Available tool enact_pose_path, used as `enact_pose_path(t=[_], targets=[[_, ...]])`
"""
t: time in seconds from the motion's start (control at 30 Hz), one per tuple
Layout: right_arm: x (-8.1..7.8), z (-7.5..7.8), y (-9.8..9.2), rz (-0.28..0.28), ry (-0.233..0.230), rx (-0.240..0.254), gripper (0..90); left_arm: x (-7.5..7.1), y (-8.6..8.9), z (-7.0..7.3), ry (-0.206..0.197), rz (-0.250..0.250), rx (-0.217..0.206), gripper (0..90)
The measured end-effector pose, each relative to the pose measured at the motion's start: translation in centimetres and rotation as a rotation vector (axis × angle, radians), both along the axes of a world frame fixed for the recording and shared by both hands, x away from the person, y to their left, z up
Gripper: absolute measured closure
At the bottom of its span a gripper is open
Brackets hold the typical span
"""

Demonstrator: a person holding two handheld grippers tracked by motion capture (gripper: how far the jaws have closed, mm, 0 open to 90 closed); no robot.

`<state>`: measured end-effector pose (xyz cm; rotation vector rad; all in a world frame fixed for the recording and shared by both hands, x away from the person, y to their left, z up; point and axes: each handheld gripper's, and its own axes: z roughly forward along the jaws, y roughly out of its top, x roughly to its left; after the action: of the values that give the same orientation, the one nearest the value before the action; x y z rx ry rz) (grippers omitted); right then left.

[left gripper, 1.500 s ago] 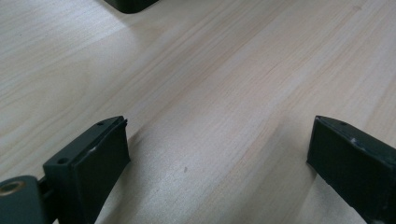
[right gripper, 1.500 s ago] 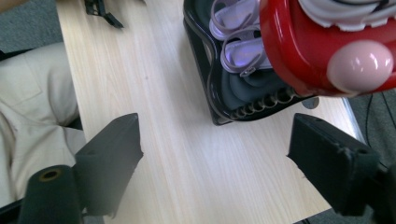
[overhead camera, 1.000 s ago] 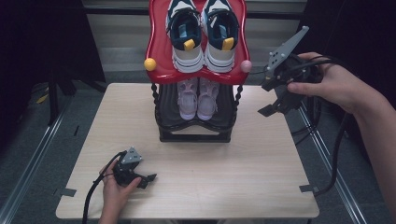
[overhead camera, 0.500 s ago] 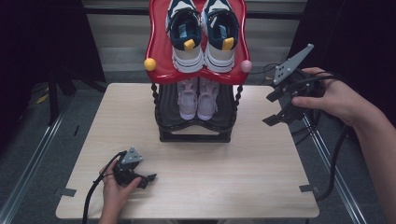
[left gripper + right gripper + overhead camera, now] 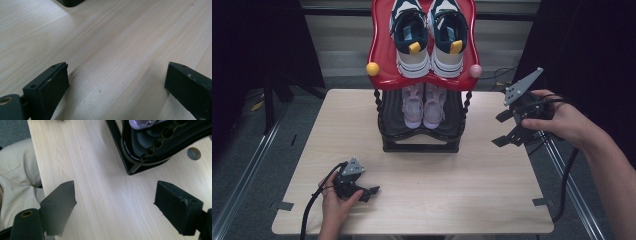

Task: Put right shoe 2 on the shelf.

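Observation:
A two-tier shoe rack [image 5: 421, 142] stands at the back middle of the wooden table [image 5: 462, 185]. Its red top shelf [image 5: 379, 47] carries a pair of navy and white sneakers [image 5: 429, 37]. The black lower shelf holds a pair of pale pink shoes [image 5: 425, 104]. My right gripper [image 5: 505, 128] hovers open above the table's right side, beside the rack; its view shows the rack's black base [image 5: 140, 162] ahead. My left gripper [image 5: 371, 191] rests open near the front left edge, low over bare wood [image 5: 117, 75].
A yellow knob [image 5: 372, 69] and a pink knob [image 5: 475, 70] mark the red shelf's front corners. A cable [image 5: 568, 175] trails from the right gripper off the table's right side. A beige trouser leg [image 5: 17, 182] shows past the table's edge.
My right gripper has come down and drawn back towards the front right, away from the red shelf's pink knob. The left gripper has stayed put.

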<state>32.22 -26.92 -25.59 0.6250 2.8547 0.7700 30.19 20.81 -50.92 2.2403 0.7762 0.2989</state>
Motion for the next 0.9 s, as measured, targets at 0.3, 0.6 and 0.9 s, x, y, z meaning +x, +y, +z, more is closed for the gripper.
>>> enact_pose_path(t=[0.3,0.6,0.9], targets=[[-0.2,-2.3,-0.7,-0.012,0.019,0.016,16.6,0.0,0.0,0.0,-0.002,0.002,-0.002,4.8],[-0.5,-4.5,-1.5,-0.023,0.036,0.034,16.6,0.0,0.0,0.0,-0.002,0.002,-0.003,4.8],[-0.6,-6.6,-1.9,-0.036,0.053,0.048,16.7,0.0,0.0,0.0,-0.001,-0.005,0.007,4.8]])
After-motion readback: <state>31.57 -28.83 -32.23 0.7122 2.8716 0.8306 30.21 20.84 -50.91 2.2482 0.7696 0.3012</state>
